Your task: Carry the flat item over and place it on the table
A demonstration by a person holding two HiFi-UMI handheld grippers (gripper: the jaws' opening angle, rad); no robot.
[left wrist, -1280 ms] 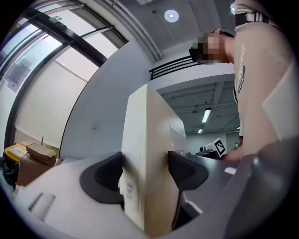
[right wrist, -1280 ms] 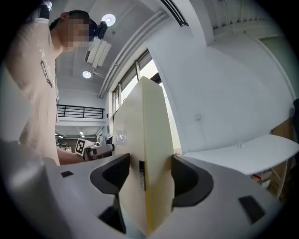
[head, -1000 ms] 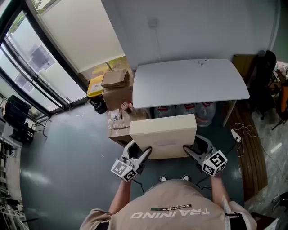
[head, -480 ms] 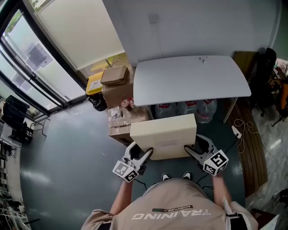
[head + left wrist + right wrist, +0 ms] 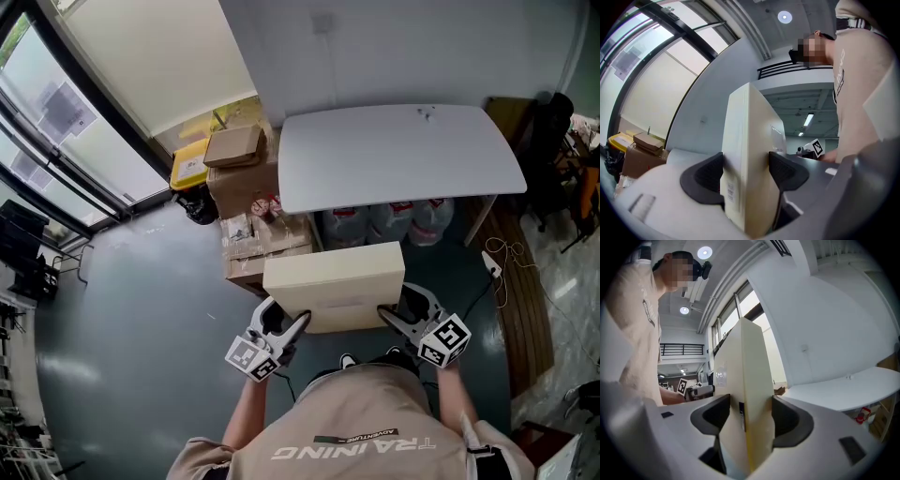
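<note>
A flat cream box [image 5: 336, 285] hangs level in front of the person, short of the white table [image 5: 403, 169]. My left gripper [image 5: 292, 323] is shut on the box's near left corner, and my right gripper [image 5: 386, 317] is shut on its near right corner. In the left gripper view the box [image 5: 745, 154] stands edge-on between both dark pads, with my left gripper [image 5: 746, 174] clamped on it. The right gripper view shows the same box [image 5: 747, 394] pinched by my right gripper [image 5: 750, 416], with the table [image 5: 843, 390] beyond.
Stacked cardboard boxes [image 5: 246, 178] and a yellow bin [image 5: 190, 169] stand left of the table by the window. Water bottles [image 5: 384, 225] sit under the table. A wooden board [image 5: 520, 309] with a cable lies at right, beside dark chairs [image 5: 553, 150].
The box and both grippers have shifted slightly left and toward the table as the person steps forward. Both grips are unchanged.
</note>
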